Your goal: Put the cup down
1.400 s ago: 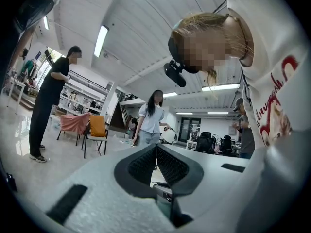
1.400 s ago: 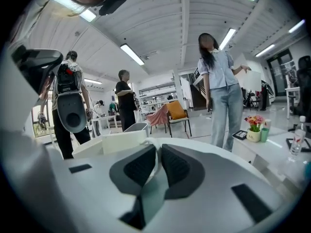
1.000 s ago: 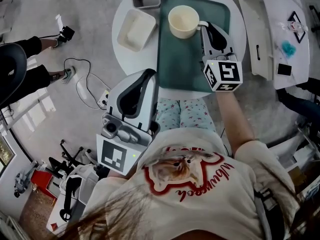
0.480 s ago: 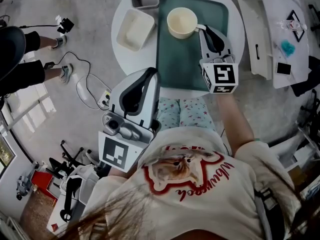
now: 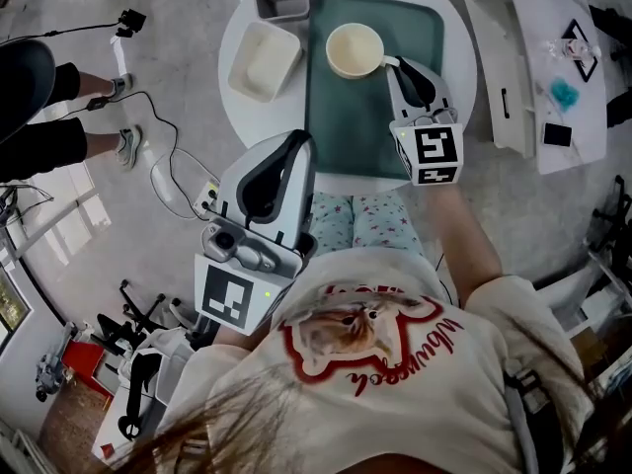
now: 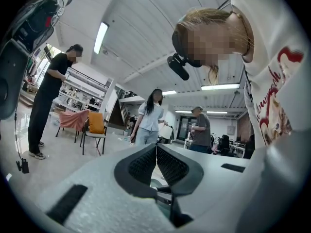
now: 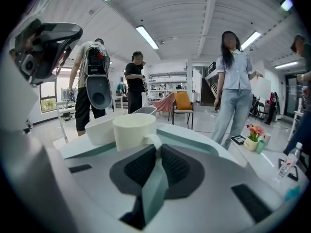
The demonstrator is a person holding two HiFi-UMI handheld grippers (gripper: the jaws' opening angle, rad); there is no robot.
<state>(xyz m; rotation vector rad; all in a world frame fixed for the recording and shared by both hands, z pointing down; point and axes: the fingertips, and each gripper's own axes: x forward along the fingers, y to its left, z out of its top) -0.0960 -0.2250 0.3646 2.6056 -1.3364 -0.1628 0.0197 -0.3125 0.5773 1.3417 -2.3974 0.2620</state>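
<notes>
R claw [image 5: 397, 64] closed on the handle of the cup [image 5: 352, 49], w/ the handle pinched between its tips. Cup upright over far-left part of green tray [image 5: 365, 117]; can't tell if its base touches. White tub [image 5: 265, 59] just left of tray. L claw [image 5: 296, 144] fully closed, holding nothing, nearer the person than tray, past the tabletop [image 5: 460, 67] edge.
</notes>
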